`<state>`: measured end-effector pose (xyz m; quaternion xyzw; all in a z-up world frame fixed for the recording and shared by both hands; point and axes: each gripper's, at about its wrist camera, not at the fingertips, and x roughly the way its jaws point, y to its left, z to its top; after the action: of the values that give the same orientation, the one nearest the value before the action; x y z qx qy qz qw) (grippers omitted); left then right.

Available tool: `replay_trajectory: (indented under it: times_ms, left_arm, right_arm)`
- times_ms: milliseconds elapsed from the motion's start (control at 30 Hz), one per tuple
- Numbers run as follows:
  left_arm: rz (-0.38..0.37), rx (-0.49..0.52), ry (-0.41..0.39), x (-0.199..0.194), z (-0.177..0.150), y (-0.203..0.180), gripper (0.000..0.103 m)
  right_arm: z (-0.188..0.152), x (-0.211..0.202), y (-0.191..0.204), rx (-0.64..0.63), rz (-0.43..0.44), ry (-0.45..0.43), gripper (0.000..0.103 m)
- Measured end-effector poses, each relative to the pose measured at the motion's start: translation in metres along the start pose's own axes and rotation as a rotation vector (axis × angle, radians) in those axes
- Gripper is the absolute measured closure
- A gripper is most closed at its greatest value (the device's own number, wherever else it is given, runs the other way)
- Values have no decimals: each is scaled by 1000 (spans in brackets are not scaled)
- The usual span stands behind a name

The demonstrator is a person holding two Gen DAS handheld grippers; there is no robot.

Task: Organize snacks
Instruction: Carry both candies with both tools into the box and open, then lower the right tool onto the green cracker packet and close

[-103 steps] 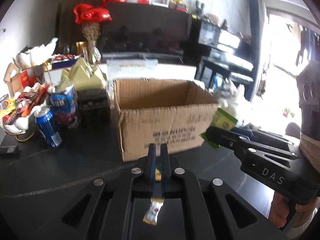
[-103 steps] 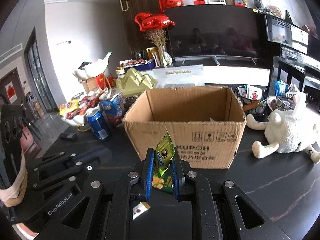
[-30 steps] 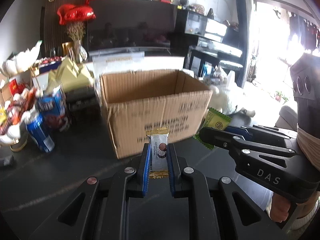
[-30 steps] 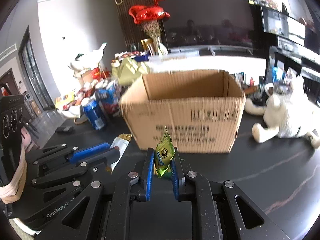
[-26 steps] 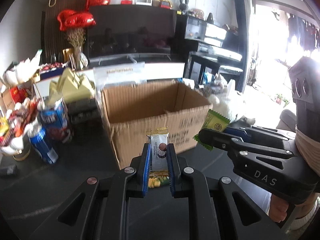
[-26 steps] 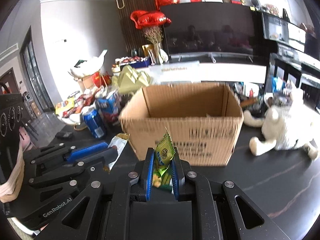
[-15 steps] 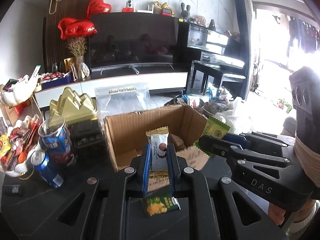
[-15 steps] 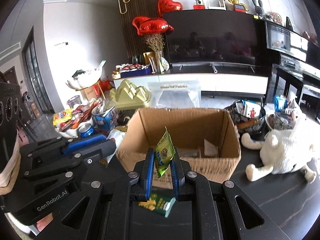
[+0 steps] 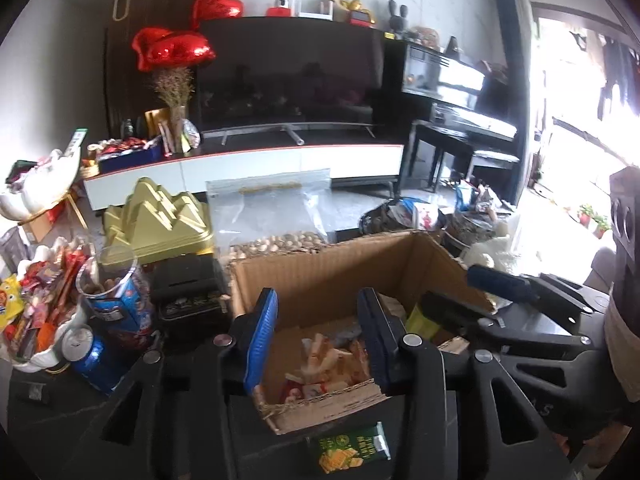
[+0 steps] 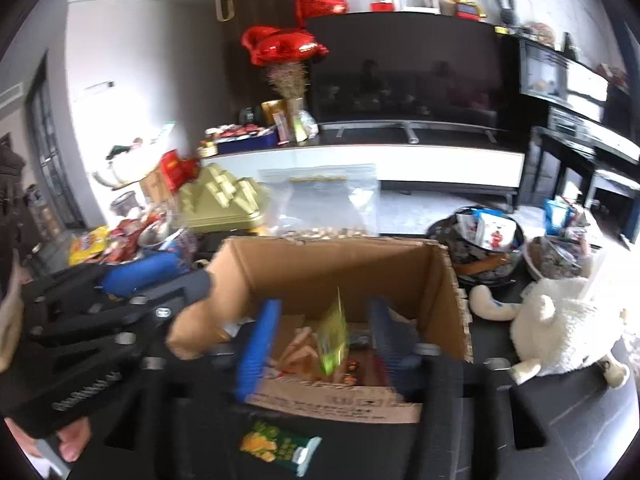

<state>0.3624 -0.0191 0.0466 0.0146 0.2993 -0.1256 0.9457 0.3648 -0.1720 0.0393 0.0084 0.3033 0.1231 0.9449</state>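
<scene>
An open cardboard box [image 9: 340,276] [image 10: 444,276] stands on the dark table, with several snack packets [image 9: 324,360] lying inside. My left gripper [image 9: 318,334] is open and empty over the box's near side. My right gripper [image 10: 326,340] is open too, and a green snack packet [image 10: 334,336] is blurred, falling between its fingers into the box. The right gripper also shows in the left wrist view [image 9: 460,292], over the box's right side. A green cracker pack [image 9: 352,446] [image 10: 278,446] lies on the table in front of the box.
Left of the box are a bowl of sweets [image 9: 36,320], a blue can [image 9: 94,356], a clear jar [image 9: 118,292] and a gold box [image 9: 160,216]. A bag of nuts [image 9: 272,216] stands behind. A white plush toy [image 10: 560,328] and snack bowls [image 10: 488,240] are at the right.
Both grippers rose over the box and opened. The left one dropped its silver snack bar into the box; the right one has just released its green packet.
</scene>
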Motion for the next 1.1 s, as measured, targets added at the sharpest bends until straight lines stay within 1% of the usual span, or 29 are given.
replay_trajectory:
  times_ms: [67, 133, 300, 367, 433, 567, 667, 733, 867, 1100]
  left_arm:
    - [22, 4, -7, -6, -5, 1, 55]
    - [42, 4, -8, -12, -11, 1, 54]
    - [76, 7, -27, -36, -38, 2, 46]
    - [90, 7, -28, -42, -46, 4, 43]
    - [96, 5, -29, -47, -56, 7, 41]
    - [149, 1, -32, -55, -78, 18, 37]
    - [179, -11, -19, -56, -94, 26, 34]
    - [195, -25, 4, -54, -106, 32, 33]
    - [219, -50, 41, -50, -125, 45, 32]
    - [271, -63, 73, -40, -147, 58, 28]
  right_arm:
    - [-4, -2, 0, -10, -6, -8, 47]
    - [-8, -4, 2, -10, -5, -3, 46]
    - [-28, -14, 12, -32, 17, -3, 38]
    - [-36, -17, 18, -38, 16, -4, 32]
    - [-45, -20, 24, -42, 14, -3, 29]
    - [-65, -21, 37, -54, -6, 0, 21]
    - [-79, -15, 44, -50, -8, 21, 17]
    - [-87, -8, 47, -42, -7, 46, 15]
    - [-103, 6, 52, -17, -22, 87, 13]
    - [-126, 34, 61, 13, -52, 168, 11]
